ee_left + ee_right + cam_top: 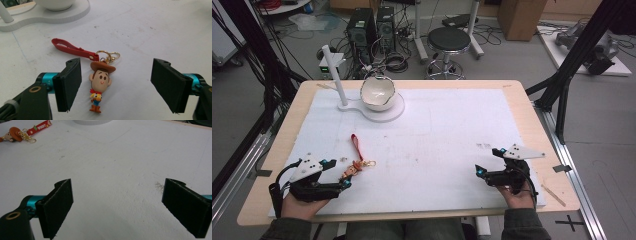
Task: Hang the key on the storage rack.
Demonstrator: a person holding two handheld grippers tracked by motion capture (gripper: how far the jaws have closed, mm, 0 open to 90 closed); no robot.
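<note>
Nearest the lens: left gripper (116,87), black padded fingers (68,83) spread wide, nothing pressed between them. Between the pads, lying flat on the white mat (155,32) and touching neither pad: cowboy figure keychain (100,86), brown hat toward the far side, boots toward the camera, closer to the left-hand pad. Gold clasp (108,56) at the hat, joined to a red strap (71,48) running away to the upper left. Beyond the strap: white stand base (45,17) bearing a white bowl (55,3).

Right gripper (117,207), jaws likewise wide apart over bare mat, empty. Far upper left in the right gripper view: the same keychain, strap lettering partly legible, reading roughly "WOODY".

High view: left gripper at the near left edge of the mat, keychain just beyond its tips; right gripper at the near right, well apart from the keychain; bowl and stand at the far side, left of centre.
</note>
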